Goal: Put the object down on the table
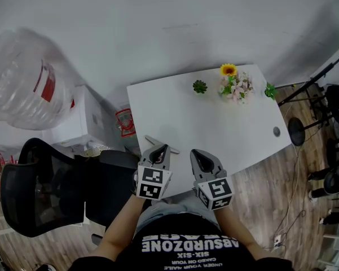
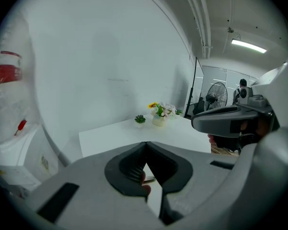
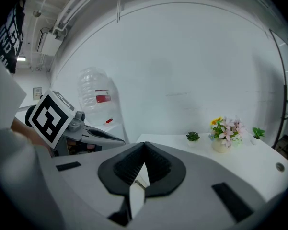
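Both forearms reach forward from the body, side by side and close together, and hold the tools level over the near edge of the counter [image 1: 214, 126]. The marker cubes face up toward the head.

The left tool [image 1: 162, 148] is closed, its jaws meeting at the tip. The left gripper view shows a small reddish bit low in the hollow between the jaws; what it is I cannot tell. The right tool [image 1: 196, 153] is closed too, tips together, with nothing gripped.

The stick [image 1: 151, 139], thin and grey, lies flat on the counter near its front edge. It runs aslant under the left tool's tip. Whether that tip touches it I cannot tell. The right tool is just beside it, to the right.

Farther back, along the counter's far edge, stand a succulent [image 1: 199, 86], a pot of flowers [image 1: 235, 86] and a small green plant [image 1: 269, 90] at the corner. Left of the counter are a black chair [image 1: 39, 191] and a big water bottle [image 1: 28, 81].
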Motion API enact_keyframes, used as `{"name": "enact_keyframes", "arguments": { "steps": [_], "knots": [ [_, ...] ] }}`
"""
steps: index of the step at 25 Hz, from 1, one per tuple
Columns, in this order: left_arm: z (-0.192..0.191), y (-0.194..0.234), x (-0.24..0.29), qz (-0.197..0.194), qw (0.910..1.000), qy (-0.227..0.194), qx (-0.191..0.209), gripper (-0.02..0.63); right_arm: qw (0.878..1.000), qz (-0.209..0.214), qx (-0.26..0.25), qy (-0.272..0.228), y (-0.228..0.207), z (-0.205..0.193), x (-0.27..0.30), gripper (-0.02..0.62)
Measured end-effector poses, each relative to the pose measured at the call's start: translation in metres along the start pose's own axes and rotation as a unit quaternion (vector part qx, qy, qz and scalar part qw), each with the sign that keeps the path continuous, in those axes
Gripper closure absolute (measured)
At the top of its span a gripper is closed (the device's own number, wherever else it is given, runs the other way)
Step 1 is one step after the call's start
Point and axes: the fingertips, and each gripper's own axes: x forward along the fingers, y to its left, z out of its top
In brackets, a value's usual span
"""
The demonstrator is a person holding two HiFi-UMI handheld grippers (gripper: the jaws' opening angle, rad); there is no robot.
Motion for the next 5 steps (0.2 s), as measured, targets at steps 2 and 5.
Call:
{"name": "enact_keyframes", "arguments": {
  "steps": [2, 5],
  "knots": [
    [-0.0021, -0.0013, -0.0028, 0.001, 1.0, 0.0, -0.001, 0.6, 1.0, 0.002, 0.0, 0.001, 0.0026, -0.0019, -0.0022, 0.597],
    [-0.0066, -0.004, -0.0073, 0.001, 1.0, 0.001, -0.004, 0.6, 1.0, 0.004, 0.0, 0.005, 0.0064, -0.0062, -0.0064, 0.597]
  ]
}}
